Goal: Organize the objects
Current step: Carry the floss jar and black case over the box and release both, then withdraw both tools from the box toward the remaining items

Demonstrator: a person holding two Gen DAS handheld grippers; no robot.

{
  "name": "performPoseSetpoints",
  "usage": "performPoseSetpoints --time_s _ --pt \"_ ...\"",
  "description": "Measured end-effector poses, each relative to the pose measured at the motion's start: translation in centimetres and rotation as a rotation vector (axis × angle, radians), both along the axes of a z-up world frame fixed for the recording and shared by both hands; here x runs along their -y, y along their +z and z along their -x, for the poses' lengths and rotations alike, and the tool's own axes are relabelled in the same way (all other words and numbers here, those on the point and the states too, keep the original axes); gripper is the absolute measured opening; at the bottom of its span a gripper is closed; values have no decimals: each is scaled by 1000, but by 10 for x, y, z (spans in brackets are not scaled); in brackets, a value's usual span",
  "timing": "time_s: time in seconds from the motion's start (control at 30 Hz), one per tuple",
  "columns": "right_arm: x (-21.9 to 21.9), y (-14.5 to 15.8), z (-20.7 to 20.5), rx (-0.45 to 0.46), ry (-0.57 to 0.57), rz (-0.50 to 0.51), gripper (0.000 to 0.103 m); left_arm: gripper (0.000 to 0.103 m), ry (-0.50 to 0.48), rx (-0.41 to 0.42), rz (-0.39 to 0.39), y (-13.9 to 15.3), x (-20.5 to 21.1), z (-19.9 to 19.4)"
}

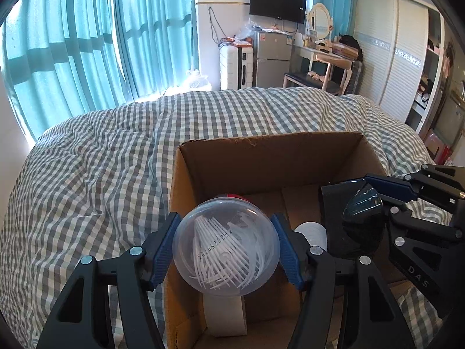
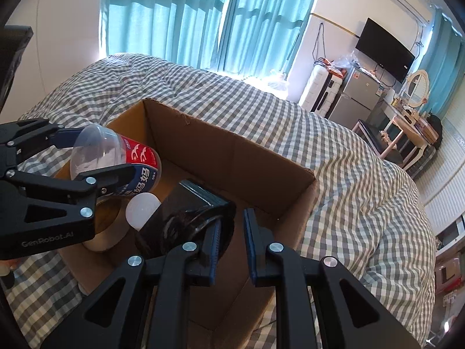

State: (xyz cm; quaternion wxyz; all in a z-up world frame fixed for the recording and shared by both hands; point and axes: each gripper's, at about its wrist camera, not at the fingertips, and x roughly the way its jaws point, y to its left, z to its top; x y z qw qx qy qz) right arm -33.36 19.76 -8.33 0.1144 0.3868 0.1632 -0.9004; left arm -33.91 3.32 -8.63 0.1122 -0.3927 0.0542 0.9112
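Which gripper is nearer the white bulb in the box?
Left. The left gripper, holding the floss-pick jar, hangs right over the white bulb; the right gripper sits beside it, past the black container.

Grey-and-white checks run all across the bedspread (image 1: pixel 101 160), and on it sits a plain brown cardboard box (image 2: pixel 232 151). The left gripper (image 1: pixel 226 250) is black with blue ribbed pads, and between them there's a clear domed jar (image 1: pixel 225 244) full of white picks; from the other side its label reads red and white over blue. The right gripper (image 2: pixel 231 241) shows the same black frame and blue pads. Beside it, a glossy black container (image 2: pixel 189 215), and a white rounded cap (image 2: pixel 142 206) just behind. Teal curtains (image 1: pixel 87 43) glow at the window.
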Motion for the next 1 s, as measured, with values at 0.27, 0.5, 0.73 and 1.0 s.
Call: performPoseSetpoints --time_s 0.27,0.5,0.73,1.0 --pt "-1 15 -18 -19 -15 -10 43 78 12 -22 -12 21 2 -18" --pt "-5 42 -42 -94 -41 -43 53 81 13 -56 8 47 2 -42" --pt "-15 73 -70 -136 -42 -16 53 89 42 -76 16 65 8 -64" --pt "-23 112 -120 -179 -9 73 53 98 92 -121 36 97 13 -107"
